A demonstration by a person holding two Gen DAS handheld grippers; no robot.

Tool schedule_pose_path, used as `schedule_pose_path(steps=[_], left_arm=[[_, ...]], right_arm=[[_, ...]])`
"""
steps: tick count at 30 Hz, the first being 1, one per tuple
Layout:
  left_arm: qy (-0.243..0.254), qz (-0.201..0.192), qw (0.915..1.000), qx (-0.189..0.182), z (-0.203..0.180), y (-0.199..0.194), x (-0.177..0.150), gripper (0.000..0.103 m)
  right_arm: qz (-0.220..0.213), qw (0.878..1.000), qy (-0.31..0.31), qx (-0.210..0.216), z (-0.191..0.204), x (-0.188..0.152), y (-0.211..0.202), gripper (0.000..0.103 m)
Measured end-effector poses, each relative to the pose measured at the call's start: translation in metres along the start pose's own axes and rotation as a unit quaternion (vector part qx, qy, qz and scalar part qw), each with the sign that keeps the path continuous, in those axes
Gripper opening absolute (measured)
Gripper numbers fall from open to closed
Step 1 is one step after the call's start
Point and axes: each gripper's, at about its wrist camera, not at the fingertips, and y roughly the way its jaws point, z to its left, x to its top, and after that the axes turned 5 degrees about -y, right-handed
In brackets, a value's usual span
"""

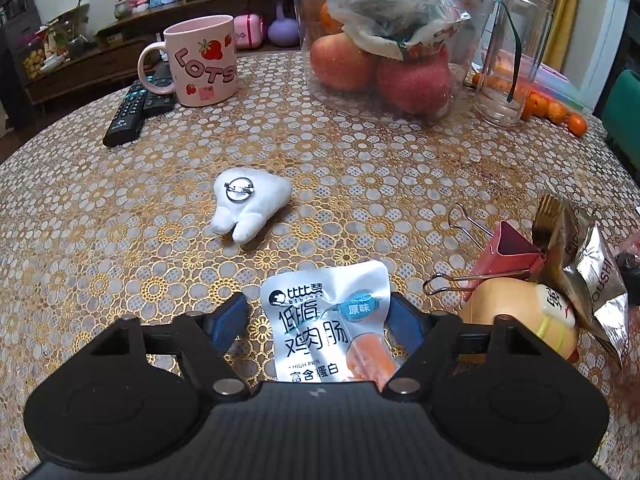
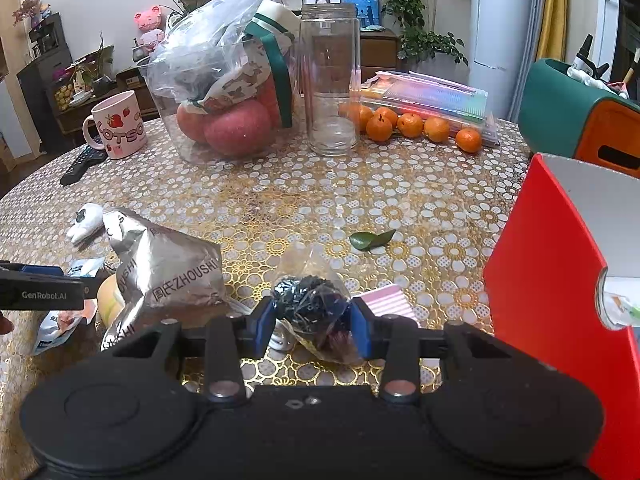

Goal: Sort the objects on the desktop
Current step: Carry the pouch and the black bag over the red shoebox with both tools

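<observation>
Left wrist view: left gripper point(image 1: 316, 316) stands open astride the sausage packet point(image 1: 326, 320), light, slippery film, best pinched mid-body. Beside the red box point(image 2: 552, 280), right gripper point(image 2: 312, 320) seemingly clamps a soft bag of hair ties point(image 2: 310, 300).

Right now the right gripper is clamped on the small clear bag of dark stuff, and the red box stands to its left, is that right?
Not quite. The right gripper is clamped on the small clear bag, but the red box stands to its right, as the right wrist view shows.
</observation>
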Motion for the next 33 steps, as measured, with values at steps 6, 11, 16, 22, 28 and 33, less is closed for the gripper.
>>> schedule_pose_path(steps=[6,11,16,22,28,33], left_arm=[[-0.01,-0.005,0.9999,-0.006,0.003,-0.002,0.0,0.065],[-0.023,0.001,0.9996,-0.018,0.01,-0.007,-0.003,0.064],[-0.027,0.006,0.9992,-0.027,0.019,-0.018,-0.012,0.064],[-0.03,0.009,0.9989,-0.036,0.027,-0.037,-0.025,0.064],[-0.022,0.008,0.9984,-0.052,0.023,-0.063,-0.036,0.064],[-0.005,0.001,0.9975,-0.071,0.011,-0.092,-0.043,0.064]], right_arm=[[0.001,1.0,0.001,-0.001,0.0,-0.001,-0.003,0.039],[0.0,1.0,0.0,-0.001,0.001,-0.003,-0.011,0.039],[-0.001,1.0,0.004,-0.002,0.001,-0.008,-0.023,0.039],[0.001,1.0,0.006,0.006,0.005,-0.021,-0.047,0.039],[0.008,1.0,0.002,0.015,0.012,-0.038,-0.074,0.039],[0.005,1.0,0.005,0.024,0.012,-0.048,-0.101,0.039]])
